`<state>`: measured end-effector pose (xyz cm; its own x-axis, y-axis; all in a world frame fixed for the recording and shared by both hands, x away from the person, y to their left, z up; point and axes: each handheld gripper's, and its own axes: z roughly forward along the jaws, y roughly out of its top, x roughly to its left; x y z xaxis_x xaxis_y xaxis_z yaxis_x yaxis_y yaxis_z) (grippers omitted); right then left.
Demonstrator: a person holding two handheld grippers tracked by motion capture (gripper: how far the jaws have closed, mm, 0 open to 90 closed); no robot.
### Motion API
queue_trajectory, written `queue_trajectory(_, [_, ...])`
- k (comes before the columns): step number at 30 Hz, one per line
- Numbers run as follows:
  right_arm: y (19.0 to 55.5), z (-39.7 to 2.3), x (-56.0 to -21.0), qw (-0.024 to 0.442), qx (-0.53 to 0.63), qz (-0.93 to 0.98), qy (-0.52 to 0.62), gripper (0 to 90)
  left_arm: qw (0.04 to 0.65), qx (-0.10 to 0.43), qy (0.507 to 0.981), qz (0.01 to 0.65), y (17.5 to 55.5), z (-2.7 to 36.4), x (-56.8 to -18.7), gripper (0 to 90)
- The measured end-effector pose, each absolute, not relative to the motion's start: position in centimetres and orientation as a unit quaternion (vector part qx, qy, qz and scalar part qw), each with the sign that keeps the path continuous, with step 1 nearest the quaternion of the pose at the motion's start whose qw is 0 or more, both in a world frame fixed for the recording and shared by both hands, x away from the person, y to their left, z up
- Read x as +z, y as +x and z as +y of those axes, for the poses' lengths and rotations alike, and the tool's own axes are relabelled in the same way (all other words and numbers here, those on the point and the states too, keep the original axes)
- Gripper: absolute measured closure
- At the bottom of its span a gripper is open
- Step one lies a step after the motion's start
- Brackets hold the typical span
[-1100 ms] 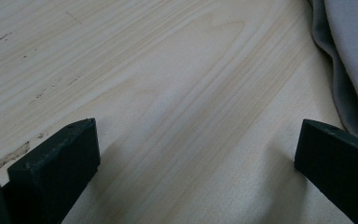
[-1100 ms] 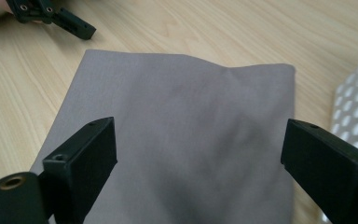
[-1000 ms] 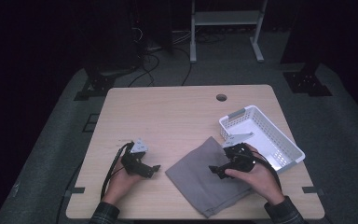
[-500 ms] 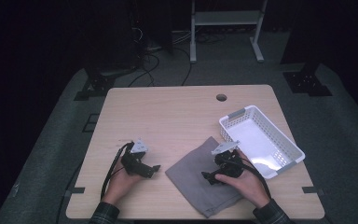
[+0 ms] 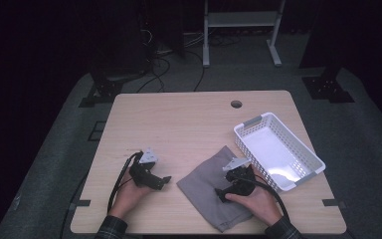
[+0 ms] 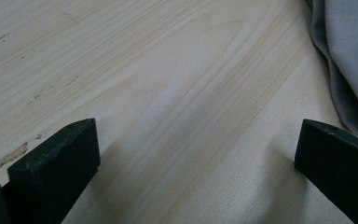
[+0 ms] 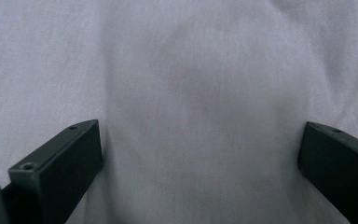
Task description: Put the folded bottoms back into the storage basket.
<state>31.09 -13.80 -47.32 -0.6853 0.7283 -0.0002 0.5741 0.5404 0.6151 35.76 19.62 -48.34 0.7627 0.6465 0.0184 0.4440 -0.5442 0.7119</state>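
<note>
Hovering over the grey cloth [image 5: 214, 186], the right tongs [image 5: 219, 194] have just been opening, nothing between them; left tongs [image 5: 165, 180] spread above the tabletop [image 5: 189, 124].

Cloth [image 5: 214, 186] left of basket [image 5: 278, 152].

Right gripper [image 7: 200, 177] jaws spread wide, just opened, over smooth grey cloth [image 7: 205, 84]

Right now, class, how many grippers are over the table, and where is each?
2. The left gripper rests on bare wood left of the grey cloth; the right gripper sits over the cloth, jaws open, beside the white basket.
</note>
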Motion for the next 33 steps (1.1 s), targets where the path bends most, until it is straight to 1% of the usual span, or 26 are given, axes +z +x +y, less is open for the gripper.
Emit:
queue_trajectory(10, [30.5, -13.7, -47.6, 0.14, 0.307, 0.854, 0.395, 0.0, 0.359, 0.141, 0.867, 0.314, 35.8, 19.6, -48.3, 0.0])
queue_trajectory(12, [30.6, -13.7, -47.6, 0.139, 0.308, 0.855, 0.394, 1.7, 0.359, 0.141, 0.867, 0.314, 35.8, 19.6, -48.3, 0.0])
queue_trajectory(13, [30.4, -13.7, -47.5, 0.135, 0.311, 0.856, 0.391, 7.4, 0.359, 0.141, 0.867, 0.314, 35.8, 19.6, -48.3, 0.0])
queue_trajectory(16, [30.2, -13.6, -47.2, 0.134, 0.317, 0.856, 0.385, 19.4, 0.359, 0.141, 0.867, 0.314, 35.8, 19.6, -48.3, 0.0])
queue_trajectory(19, [30.0, -13.4, -47.0, 0.135, 0.322, 0.858, 0.378, 33.7, 0.359, 0.141, 0.867, 0.314, 35.8, 19.6, -48.3, 0.0])
queue_trajectory(20, [30.0, -13.4, -47.0, 0.135, 0.322, 0.858, 0.378, 33.7, 0.359, 0.141, 0.867, 0.314, 35.8, 19.6, -48.3, 0.0])
queue_trajectory(21, [30.0, -13.3, -46.9, 0.136, 0.323, 0.859, 0.373, 38.9, 0.359, 0.141, 0.867, 0.314, 35.8, 19.6, -48.4, 0.0])
queue_trajectory(22, [30.0, -13.3, -46.9, 0.136, 0.323, 0.859, 0.373, 38.9, 0.359, 0.141, 0.867, 0.314, 35.8, 19.6, -48.4, 0.0])
queue_trajectory(24, [30.0, -13.2, -46.9, 0.135, 0.327, 0.859, 0.37, 46.3, 0.359, 0.141, 0.867, 0.314, 35.8, 19.6, -48.4, 0.0])
queue_trajectory(25, [30.0, -13.2, -46.9, 0.135, 0.327, 0.859, 0.37, 46.3, 0.359, 0.141, 0.867, 0.314, 35.8, 19.6, -48.4, 0.0])
queue_trajectory(26, [29.9, -13.0, -46.9, 0.136, 0.332, 0.858, 0.368, 53.3, 0.359, 0.141, 0.867, 0.314, 35.8, 19.6, -48.3, 0.0])
queue_trajectory(28, [29.8, -12.8, -46.8, 0.136, 0.328, 0.861, 0.364, 57.7, 0.359, 0.141, 0.867, 0.315, 35.7, 19.6, -48.4, 0.0])
queue_trajectory(33, [29.9, -12.8, -46.6, 0.127, 0.33, 0.86, 0.368, 60.6, 0.359, 0.141, 0.867, 0.314, 35.8, 19.6, -48.3, 0.0])
